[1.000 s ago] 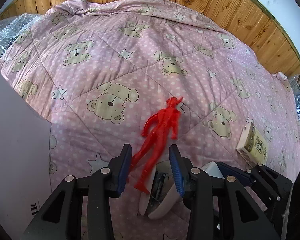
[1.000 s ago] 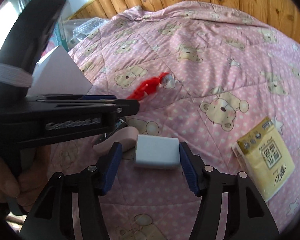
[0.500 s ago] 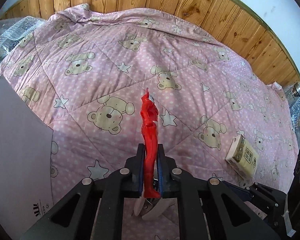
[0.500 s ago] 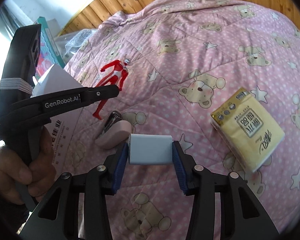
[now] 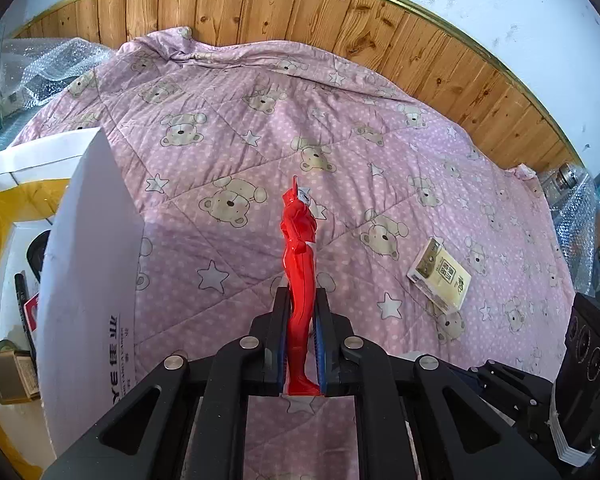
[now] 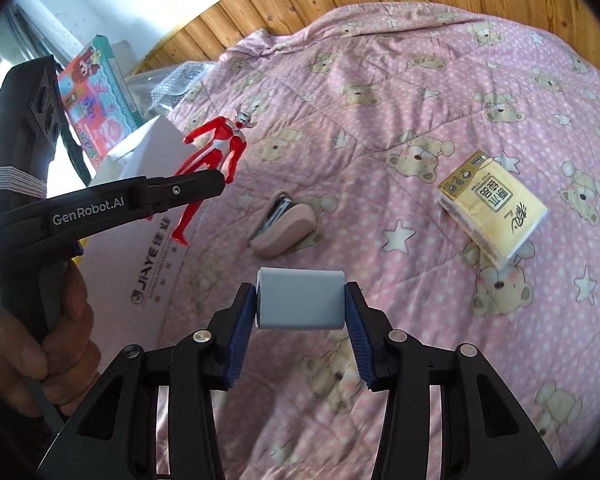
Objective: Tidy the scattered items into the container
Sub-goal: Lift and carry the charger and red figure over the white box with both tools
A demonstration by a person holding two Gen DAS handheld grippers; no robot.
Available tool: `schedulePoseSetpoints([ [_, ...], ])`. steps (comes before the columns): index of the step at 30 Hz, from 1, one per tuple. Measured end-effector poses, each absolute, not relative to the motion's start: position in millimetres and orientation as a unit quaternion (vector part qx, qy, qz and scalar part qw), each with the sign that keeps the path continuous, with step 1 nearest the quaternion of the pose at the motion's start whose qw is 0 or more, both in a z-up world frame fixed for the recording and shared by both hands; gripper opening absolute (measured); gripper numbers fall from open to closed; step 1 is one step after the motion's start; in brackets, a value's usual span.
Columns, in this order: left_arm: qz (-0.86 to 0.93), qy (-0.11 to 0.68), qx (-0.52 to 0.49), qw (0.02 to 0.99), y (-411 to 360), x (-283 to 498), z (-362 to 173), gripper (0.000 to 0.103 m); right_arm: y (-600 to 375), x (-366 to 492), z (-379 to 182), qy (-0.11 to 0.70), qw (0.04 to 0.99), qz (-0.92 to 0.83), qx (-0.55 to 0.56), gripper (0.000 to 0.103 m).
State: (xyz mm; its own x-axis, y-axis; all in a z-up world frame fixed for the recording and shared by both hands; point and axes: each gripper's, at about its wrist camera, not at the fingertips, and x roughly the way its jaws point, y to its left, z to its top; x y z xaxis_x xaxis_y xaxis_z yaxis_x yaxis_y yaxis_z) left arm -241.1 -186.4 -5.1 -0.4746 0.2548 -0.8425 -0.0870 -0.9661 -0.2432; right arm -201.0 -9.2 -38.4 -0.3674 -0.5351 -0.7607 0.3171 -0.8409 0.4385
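Red figure (image 5: 299,280) and grey block (image 6: 300,300), formerly on the quilt (image 5: 380,152), now aloft in closed tongs.

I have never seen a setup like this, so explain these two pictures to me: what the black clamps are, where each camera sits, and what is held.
A person holds a clamp tool in each hand; a camera on each looks along its fingers. In the left view, the left hand-held gripper pinches a red toy figure beside the white box. In the right view, the right hand-held gripper squeezes a pale blue block. On the pink quilt lie a yellow tissue pack and a pink stapler.
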Motion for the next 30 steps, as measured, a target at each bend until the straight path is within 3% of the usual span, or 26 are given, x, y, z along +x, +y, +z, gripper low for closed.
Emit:
schedulePoseSetpoints([
  [30, 0.890, -0.115, -0.425, 0.121, -244.4, -91.0, 77.7, 0.011, -80.7, -72.6, 43.3, -0.044, 0.296, -0.844, 0.446, 0.047],
])
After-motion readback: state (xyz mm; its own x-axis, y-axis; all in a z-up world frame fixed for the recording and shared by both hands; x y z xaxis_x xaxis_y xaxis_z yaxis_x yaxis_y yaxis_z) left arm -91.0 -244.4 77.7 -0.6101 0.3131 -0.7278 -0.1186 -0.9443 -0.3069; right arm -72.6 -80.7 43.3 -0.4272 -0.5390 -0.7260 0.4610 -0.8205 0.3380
